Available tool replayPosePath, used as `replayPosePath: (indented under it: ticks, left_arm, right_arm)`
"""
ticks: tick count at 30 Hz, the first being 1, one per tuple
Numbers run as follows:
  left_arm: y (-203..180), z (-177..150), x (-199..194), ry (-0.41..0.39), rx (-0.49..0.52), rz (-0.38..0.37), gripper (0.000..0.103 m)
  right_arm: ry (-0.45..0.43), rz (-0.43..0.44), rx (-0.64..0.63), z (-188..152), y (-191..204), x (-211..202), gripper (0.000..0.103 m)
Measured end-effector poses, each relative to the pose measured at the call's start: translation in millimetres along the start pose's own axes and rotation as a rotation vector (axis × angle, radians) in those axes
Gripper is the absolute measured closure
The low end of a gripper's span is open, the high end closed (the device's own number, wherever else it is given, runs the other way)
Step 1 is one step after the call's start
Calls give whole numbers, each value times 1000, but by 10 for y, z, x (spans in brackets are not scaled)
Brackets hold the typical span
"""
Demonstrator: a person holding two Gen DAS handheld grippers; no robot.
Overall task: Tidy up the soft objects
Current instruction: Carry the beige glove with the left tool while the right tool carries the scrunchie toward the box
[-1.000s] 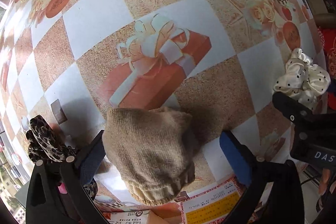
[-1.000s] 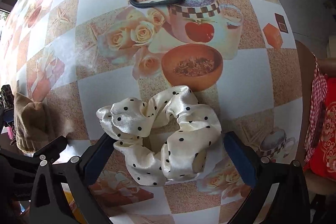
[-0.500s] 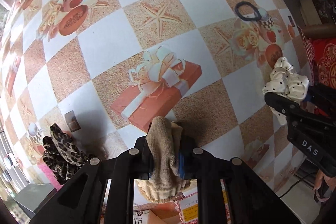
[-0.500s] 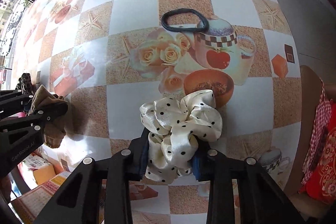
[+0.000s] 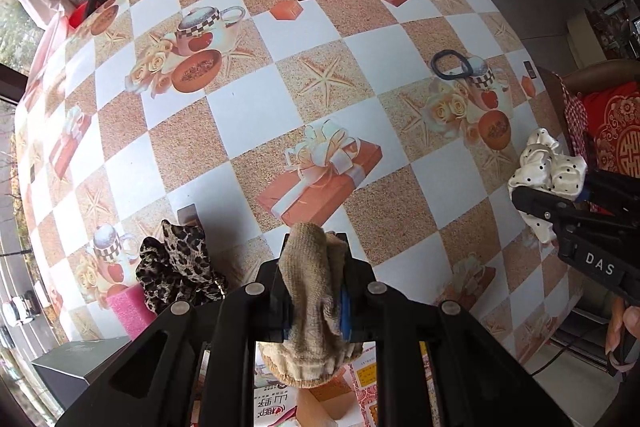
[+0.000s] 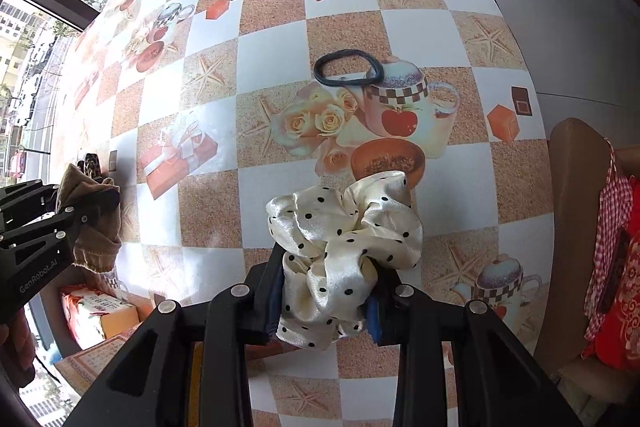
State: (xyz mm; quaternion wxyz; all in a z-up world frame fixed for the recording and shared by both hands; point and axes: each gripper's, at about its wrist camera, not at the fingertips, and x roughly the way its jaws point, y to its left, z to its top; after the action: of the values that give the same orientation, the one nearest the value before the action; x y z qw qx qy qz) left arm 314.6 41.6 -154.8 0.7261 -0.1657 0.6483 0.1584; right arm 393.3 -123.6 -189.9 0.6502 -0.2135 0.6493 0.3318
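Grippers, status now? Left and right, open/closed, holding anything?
Left gripper: closed on the beige knit sock, clear of the table.
Right gripper: closed on the cream polka-dot scrunchie, clear of the table.

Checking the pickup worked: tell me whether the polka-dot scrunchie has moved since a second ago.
Yes. The scrunchie has come up off the tablecloth, clamped in the right gripper; the printed bowl beside it now looks smaller and farther below.
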Motion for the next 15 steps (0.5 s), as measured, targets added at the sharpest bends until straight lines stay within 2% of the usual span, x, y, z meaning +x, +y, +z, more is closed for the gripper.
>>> replayPosePath:
  ticks: [3, 4, 15]
  left_arm:
    - [47, -123, -89, -5, -14, 3, 84]
    - [36, -258, 2, -11, -19, 5, 84]
    - [154, -952, -337, -48, -30, -6, 84]
  right_arm:
    - [-1, 9, 16, -49, -32, -32, 69]
    - [-2, 9, 19, -106, -40, -43, 69]
    - [-8, 22, 30, -586, 70, -287, 69]
